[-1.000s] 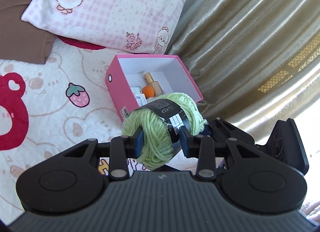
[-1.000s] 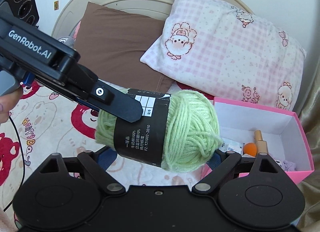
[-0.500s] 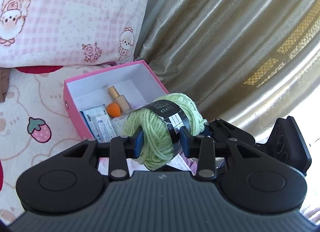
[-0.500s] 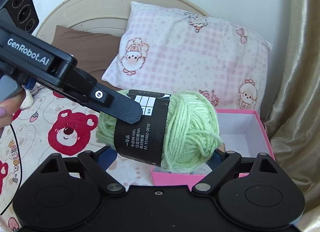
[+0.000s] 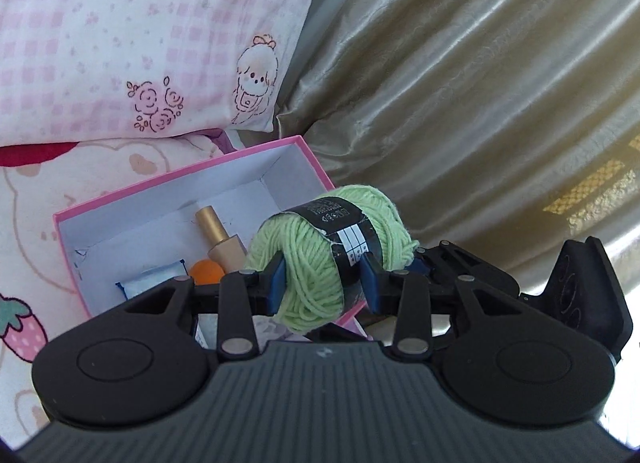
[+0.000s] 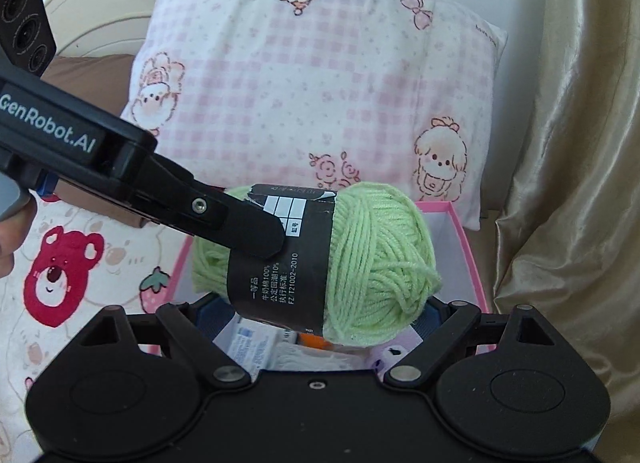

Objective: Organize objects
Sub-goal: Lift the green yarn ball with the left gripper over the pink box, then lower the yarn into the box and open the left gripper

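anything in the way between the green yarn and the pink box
Nothing visible blocks it. The green yarn, clamped by the left gripper, hangs over the open pink box. Below lie a gold-capped bottle, an orange ball and a packet.

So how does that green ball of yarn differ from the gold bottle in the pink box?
The green yarn ball is soft, round and wrapped in a black paper band; the gold bottle is hard, slim and smooth. The yarn ball is held in the air, pinched by the left claw and the right claw; the bottle lies on its side inside the pink box.
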A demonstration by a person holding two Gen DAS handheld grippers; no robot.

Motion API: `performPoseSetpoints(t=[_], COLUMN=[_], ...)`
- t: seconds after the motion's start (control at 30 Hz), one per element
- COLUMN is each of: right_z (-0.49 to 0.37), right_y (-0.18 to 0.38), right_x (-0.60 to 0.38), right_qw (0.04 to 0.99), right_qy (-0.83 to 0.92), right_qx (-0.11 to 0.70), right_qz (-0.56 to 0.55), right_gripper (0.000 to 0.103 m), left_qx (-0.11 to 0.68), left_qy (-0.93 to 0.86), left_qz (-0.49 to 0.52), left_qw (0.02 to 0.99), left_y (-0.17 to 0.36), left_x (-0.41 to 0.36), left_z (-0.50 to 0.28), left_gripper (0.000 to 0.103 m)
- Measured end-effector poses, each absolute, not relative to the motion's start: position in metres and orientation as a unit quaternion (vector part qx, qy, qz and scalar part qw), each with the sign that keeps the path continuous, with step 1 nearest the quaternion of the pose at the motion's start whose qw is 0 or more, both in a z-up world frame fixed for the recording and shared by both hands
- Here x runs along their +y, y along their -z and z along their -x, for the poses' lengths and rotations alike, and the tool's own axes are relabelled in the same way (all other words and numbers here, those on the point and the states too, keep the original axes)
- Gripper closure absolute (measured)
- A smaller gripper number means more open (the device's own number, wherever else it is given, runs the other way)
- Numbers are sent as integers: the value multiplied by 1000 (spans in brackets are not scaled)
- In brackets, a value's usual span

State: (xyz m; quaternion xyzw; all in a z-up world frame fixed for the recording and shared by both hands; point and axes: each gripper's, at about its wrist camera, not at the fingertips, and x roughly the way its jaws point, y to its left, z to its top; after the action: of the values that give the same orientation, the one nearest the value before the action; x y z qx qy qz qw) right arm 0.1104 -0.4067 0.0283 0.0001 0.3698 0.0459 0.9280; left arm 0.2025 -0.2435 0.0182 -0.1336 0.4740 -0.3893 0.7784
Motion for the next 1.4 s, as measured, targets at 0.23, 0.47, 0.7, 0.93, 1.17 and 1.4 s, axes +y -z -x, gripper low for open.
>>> performPoseSetpoints(t=[0.23, 0.47, 0.7, 0.93, 1.17, 1.4], right_z=[-138, -157, -162, -156, -144, -164], right_y=[6, 31, 51, 42, 41, 52], right_x=[-420, -428, -435, -430, -420, -431], right_qw=[914, 904, 889, 898, 916, 907], right_qy=[-38, -29, -41, -24, -6, 29], right_qx=[404, 425, 455, 437, 390, 412], right_qz=[-3, 9, -12, 34, 97, 84], right_gripper=[12, 12, 11, 11, 34, 43], left_qx=[496, 515, 532, 514, 522, 538], left_qy=[373, 365, 364, 366, 369, 344], left_qz=[158, 174, 172, 177, 215, 195], left_qw=[768, 756, 745, 756, 738, 745], left_y=[28, 63, 88, 84, 99, 112], left_x=[-256, -260, -265, -259, -274, -297], left_z=[-227, -246, -254, -257, -260, -266], left_gripper=[67, 67, 67, 65, 72, 77])
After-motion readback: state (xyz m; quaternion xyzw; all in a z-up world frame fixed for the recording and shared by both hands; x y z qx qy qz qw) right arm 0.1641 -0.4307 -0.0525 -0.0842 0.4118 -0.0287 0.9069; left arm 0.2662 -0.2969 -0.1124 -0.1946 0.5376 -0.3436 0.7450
